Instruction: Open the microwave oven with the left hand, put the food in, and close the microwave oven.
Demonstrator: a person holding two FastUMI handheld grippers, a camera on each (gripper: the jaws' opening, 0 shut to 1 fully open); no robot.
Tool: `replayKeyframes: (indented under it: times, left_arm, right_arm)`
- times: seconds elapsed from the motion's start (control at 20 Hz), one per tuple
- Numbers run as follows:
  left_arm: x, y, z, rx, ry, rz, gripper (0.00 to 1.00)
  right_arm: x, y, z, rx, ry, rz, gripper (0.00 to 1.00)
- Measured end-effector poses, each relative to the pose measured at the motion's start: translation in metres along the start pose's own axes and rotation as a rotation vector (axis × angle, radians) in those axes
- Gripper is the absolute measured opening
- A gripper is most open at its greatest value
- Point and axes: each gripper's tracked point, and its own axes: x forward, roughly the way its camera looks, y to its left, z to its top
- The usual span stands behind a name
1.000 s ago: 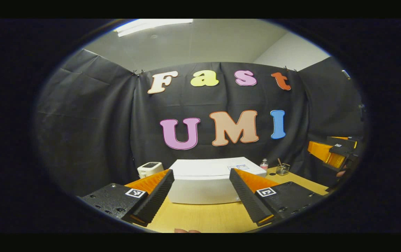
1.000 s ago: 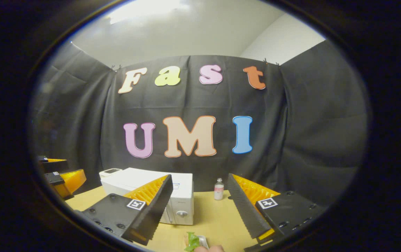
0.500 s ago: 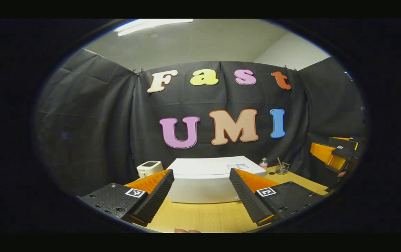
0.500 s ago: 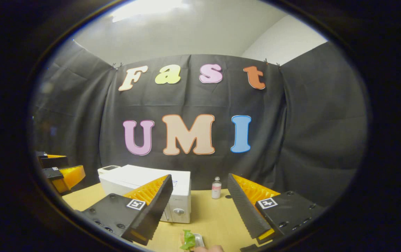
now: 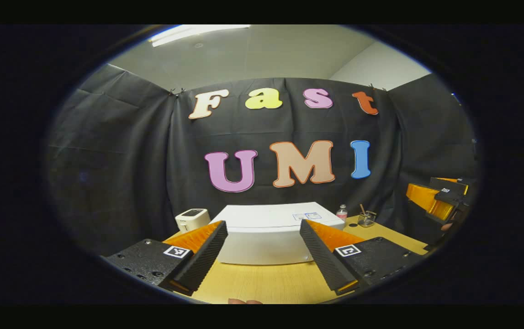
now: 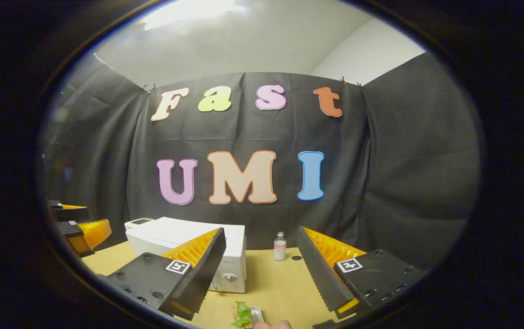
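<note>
Microwave oven [image 5: 268, 235], white box, sits far side of the wooden table [image 5: 266, 283], door shut, nothing begun on it. Small white appliance [image 5: 192, 219] just left of it; little bottle [image 5: 341, 213] and glass jar [image 5: 367, 220] to its right, near the back cloth.

Left gripper [image 5: 264, 249] hangs above the near table, aimed at the oven front, jaws wide, holding nothing. Right gripper [image 6: 262, 260] likewise spread wide and empty, well right of the left one, facing the oven's right end where a round knob [image 6: 230, 277] shows.

Food [image 6: 246, 315]: green leafy bit on a small tray at the near table edge, just below the right gripper.

Judgement: oven is heavy and stiff, won't shift; the door wants a firm pull at its edge, but I can't make out a handle. Food looks light, soft, easily crushed or spilled — better pinch the tray rim than the leaf, and keep it level
</note>
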Motion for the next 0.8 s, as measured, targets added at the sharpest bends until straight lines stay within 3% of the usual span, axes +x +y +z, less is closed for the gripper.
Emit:
replayKeyframes:
  times: [0.2, 0.5, 0.8]
  left_arm:
    - [0.001, -0.003, -0.002, 0.009, 0.002, 0.0, 0.99]
    - [0.016, -0.004, -0.007, 0.013, 0.004, 0.0, 0.99]
    - [0.061, -0.032, -0.064, -0.044, 0.052, -0.043, 1.0]
  right_arm:
    - [0.003, 0.0, -0.005, 0.001, 0.006, 0.009, 1.0]
    - [0.008, -0.001, -0.005, 0.001, 0.003, 0.016, 0.96]
    - [0.0, -0.008, -0.007, 0.013, 0.004, 0.03, 0.96]
